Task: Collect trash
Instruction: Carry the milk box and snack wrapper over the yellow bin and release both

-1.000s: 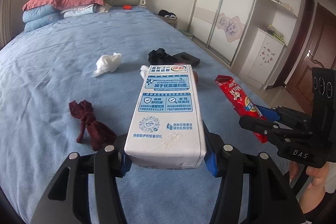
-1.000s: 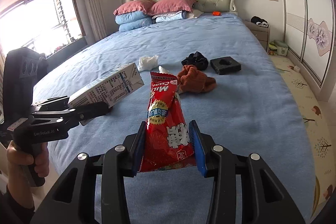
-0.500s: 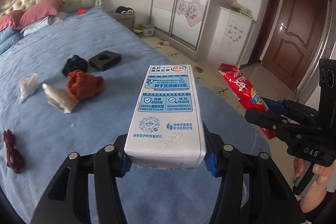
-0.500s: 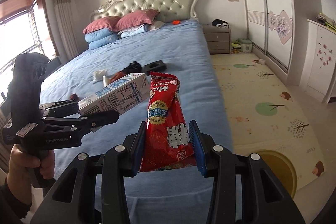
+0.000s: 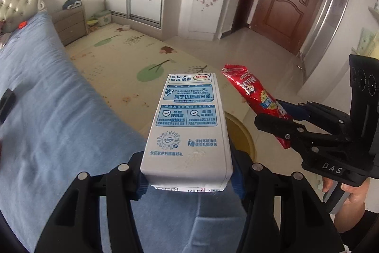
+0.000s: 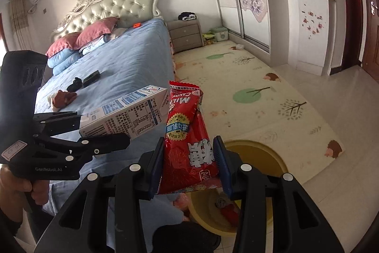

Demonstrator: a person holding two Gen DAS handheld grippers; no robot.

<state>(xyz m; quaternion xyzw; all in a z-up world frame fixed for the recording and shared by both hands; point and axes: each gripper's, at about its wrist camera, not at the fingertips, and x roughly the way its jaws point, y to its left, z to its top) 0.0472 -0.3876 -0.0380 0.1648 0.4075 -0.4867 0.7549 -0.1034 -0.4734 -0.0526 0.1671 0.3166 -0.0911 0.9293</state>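
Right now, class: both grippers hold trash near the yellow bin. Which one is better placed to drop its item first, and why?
Probably the right. The right gripper holds the red candy wrapper almost directly above the yellow bin, while the left gripper holds the milk carton over the bed edge.

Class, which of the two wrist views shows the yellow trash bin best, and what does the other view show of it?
The right wrist view: the yellow trash bin shows its round rim and some litter inside, partly behind the right gripper and the red candy wrapper. The left wrist view shows only a sliver of it beside the milk carton.
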